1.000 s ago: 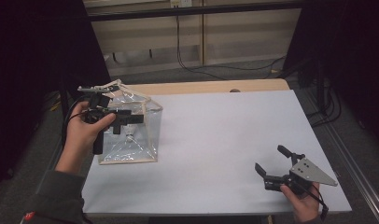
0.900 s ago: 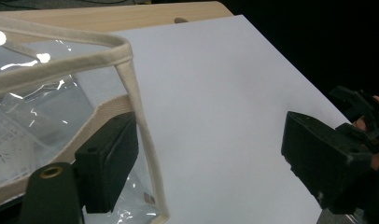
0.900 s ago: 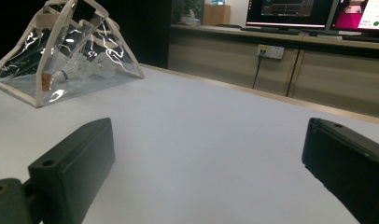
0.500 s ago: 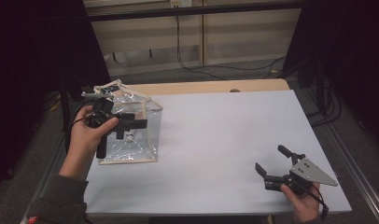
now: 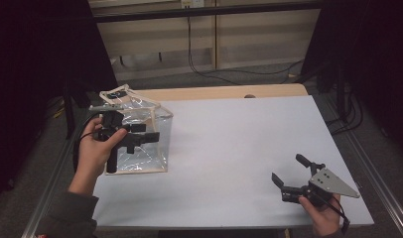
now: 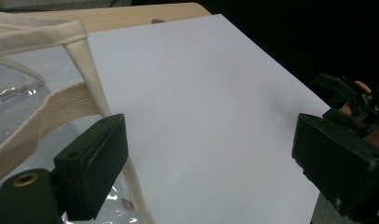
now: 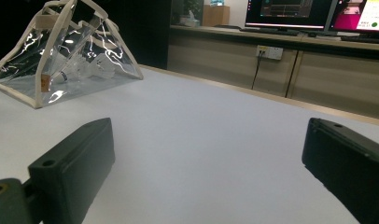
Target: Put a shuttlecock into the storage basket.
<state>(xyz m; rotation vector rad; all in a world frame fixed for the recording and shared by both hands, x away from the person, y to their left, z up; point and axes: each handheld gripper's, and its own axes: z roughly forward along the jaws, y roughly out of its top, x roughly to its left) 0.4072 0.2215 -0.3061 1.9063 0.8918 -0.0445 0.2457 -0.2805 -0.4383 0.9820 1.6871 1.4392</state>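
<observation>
A clear plastic bag (image 5: 140, 148) with cream fabric trim stands at the table's left side. My left gripper (image 5: 140, 140) hovers over it with its jaws pointing across the table. Those jaws have just been opening and now stand wide. In the left gripper view the bag's cream trim (image 6: 92, 84) runs down beside the left jaw, and nothing is pressed between the pads of the left gripper (image 6: 211, 144). My right gripper (image 5: 288, 168) rests open near the front right corner, with bare table between the jaws of the right gripper (image 7: 208, 140). The right gripper view shows the bag (image 7: 71, 60) far off at its left.
The white table top (image 5: 229, 148) ends in a wooden strip (image 5: 229, 92) at the far side. A metal rail (image 5: 378, 173) runs along the right edge. Cabinets and cables lie beyond, and monitors (image 7: 290, 11) stand on a counter.
My left hand has shifted slightly to the left over the bag. The right gripper has stayed where it was.
</observation>
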